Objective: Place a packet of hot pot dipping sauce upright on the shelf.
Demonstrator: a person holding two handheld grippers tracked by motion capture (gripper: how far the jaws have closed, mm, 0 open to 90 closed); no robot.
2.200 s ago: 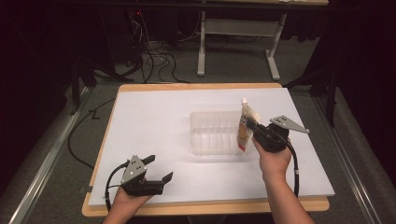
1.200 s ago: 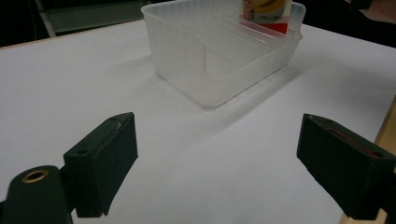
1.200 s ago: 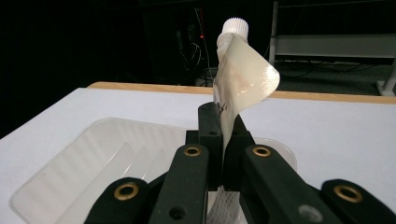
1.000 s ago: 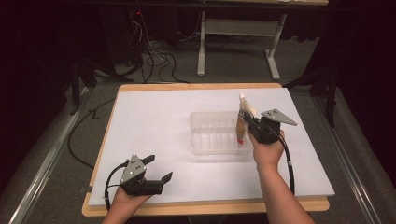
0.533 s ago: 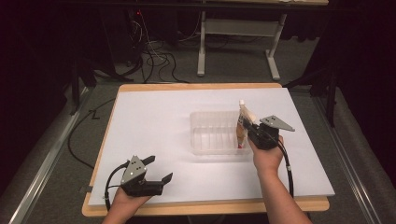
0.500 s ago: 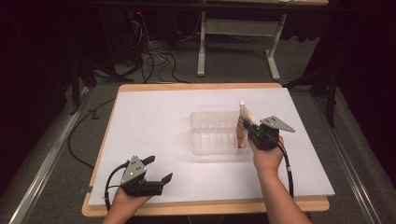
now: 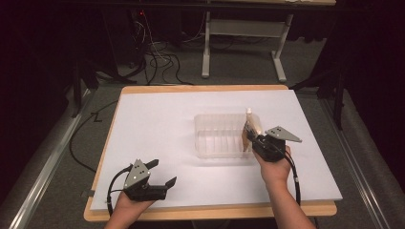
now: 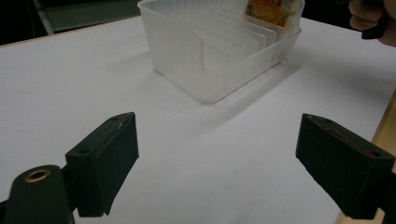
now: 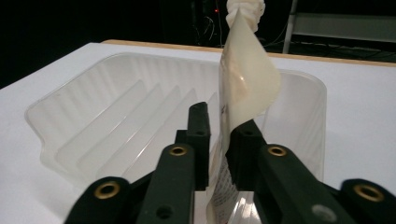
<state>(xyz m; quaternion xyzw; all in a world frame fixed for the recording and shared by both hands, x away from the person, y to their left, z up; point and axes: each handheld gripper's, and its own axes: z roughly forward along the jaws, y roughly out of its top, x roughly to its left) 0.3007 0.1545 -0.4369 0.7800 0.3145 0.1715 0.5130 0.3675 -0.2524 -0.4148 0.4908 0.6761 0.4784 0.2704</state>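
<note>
High view: my right gripper point(image 7: 251, 139) is at the right end of the clear ribbed tray point(image 7: 210, 143), which sits just right of the middle of the white table point(image 7: 157, 143). A sauce pouch point(image 7: 250, 126) stands upright between its jaws, lower end down inside the tray's rightmost slot, top seal sticking up above the rim. Upright is the sensible way to carry it; the dividers take pouches on edge. My left gripper point(image 7: 161, 175) rests near the table's front-left corner, well apart from the tray, out of the working hand's way.

Left gripper view: jaws wide, nothing between them, bare table below. The tray point(image 8: 205, 56) lies ahead with its row of dividers, the orange-printed pouch point(image 8: 268, 9) at its far end, the other hand point(image 8: 369, 18) beside it.

Right gripper view: the jaws have just been opening a little; a narrow gap stands between them, with the pouch point(image 9: 243, 93) in it, curling over the right jaw. I judge the pads no longer pinch it, so this reads as the release, with the slot walls point(image 9: 140, 116) left to keep it standing.
</note>
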